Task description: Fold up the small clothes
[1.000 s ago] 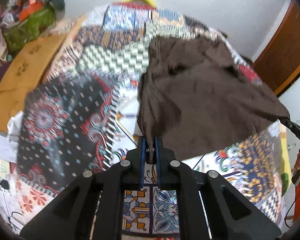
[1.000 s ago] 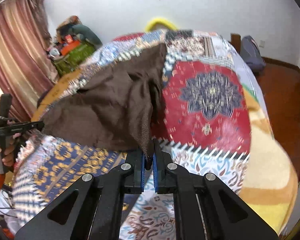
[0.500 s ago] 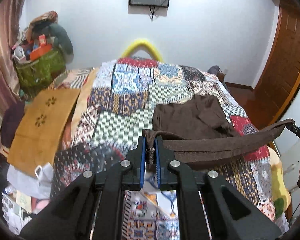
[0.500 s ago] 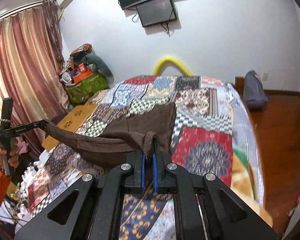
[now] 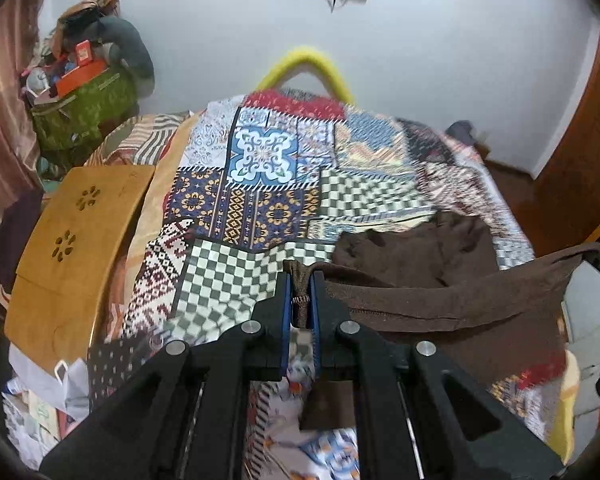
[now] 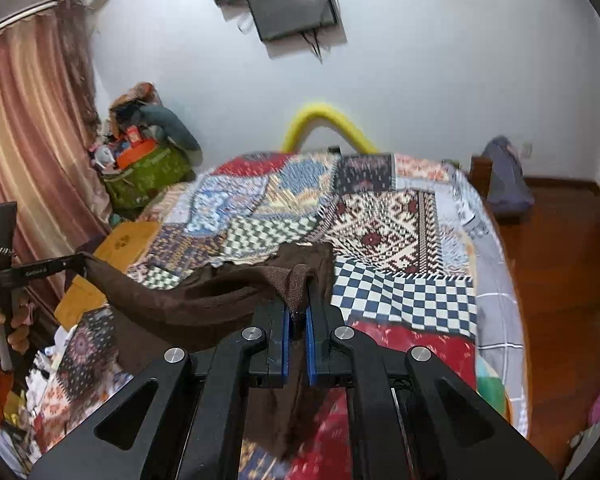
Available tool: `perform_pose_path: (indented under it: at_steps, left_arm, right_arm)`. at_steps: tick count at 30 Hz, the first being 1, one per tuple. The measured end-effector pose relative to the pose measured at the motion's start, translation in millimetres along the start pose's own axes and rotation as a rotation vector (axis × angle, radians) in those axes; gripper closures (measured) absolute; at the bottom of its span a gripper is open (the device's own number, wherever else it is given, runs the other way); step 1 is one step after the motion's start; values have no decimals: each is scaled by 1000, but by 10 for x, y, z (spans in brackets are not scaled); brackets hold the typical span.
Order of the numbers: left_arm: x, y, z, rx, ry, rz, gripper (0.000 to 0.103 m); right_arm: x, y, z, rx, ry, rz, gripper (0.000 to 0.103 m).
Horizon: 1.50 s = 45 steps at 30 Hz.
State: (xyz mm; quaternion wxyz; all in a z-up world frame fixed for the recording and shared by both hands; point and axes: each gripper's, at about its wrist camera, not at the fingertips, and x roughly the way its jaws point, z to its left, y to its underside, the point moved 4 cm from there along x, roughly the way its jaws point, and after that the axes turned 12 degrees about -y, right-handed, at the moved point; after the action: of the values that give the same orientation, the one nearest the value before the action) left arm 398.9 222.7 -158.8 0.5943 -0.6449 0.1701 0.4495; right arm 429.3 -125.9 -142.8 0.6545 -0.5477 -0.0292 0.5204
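Stretching a brown garment (image 5: 440, 304) between them, both grippers hold it up over the near part of the bed (image 5: 260, 184). The left gripper (image 5: 300, 304) has its jaws pinched tight on one corner of the hem, and the right gripper (image 6: 296, 316) is clamped just as hard on the other corner, so the edge runs as a taut band from one to the other. The far half of the garment lies rumpled on the quilt (image 6: 400, 292), right of the middle; the near half hangs off the held edge. By the look of it, the step in hand is the first fold: the gripped edge is raised and ready to travel. Next, both grippers need to carry that edge far across the quilt, level and together, lay it onto the resting half with the corners matched, then let go.
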Motion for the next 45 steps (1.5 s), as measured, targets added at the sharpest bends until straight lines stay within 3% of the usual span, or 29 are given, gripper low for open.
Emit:
perform_pose_path:
  at_steps: [6, 12, 14, 15, 17, 18, 19, 21, 24, 30, 39, 42, 44, 45]
  left_arm:
    - [725, -196, -131, 17, -54, 85, 95]
    - [1519, -277, -92, -48, -56, 212, 94]
    - [1648, -292, -93, -45, -88, 222, 93]
    - [1676, -299, -90, -35, -120, 217, 90]
    - [1666, -316, -99, -18, -148, 205, 76]
    - [1632, -318, -91, -17, -142, 192, 65]
    - [1563, -309, -87, -18, -128, 166, 54]
    - [1406, -271, -82, -14, -107, 121, 41]
    - [1184, -112, -108, 27, -72, 96, 35]
    - [882, 452, -196, 128, -22, 142, 34]
    - [851, 1202, -286, 104, 86, 268, 34]
    - [912, 1236, -317, 60, 118, 302, 46]
    - [915, 1200, -343, 40, 144, 304, 60]
    - [908, 1180, -361, 34, 160, 303, 76]
  right_arm:
    - [608, -162, -416, 69, 25, 69, 98]
    - [1154, -269, -755, 114, 34, 163, 97]
    - [1232, -314, -781, 119, 40, 170, 96]
    - [1232, -356, -798, 121, 47, 156, 92]
    - [1153, -411, -792, 133, 54, 118, 71]
    - [1125, -433, -785, 136, 58, 102, 56]
    - [1036, -438, -749, 127, 52, 72, 53]
    - [971, -431, -695, 93, 45, 54, 53]
    - [816, -282, -545, 47, 39, 67, 53]
    - [552, 243, -319, 10, 9, 117, 52]
    - [521, 996, -189, 131, -75, 171, 51]
    - [613, 1048, -186, 169, -102, 168, 51]
    - [683, 1038, -206, 207, -119, 152, 57]
    - [728, 1030, -225, 230, -128, 151, 68]
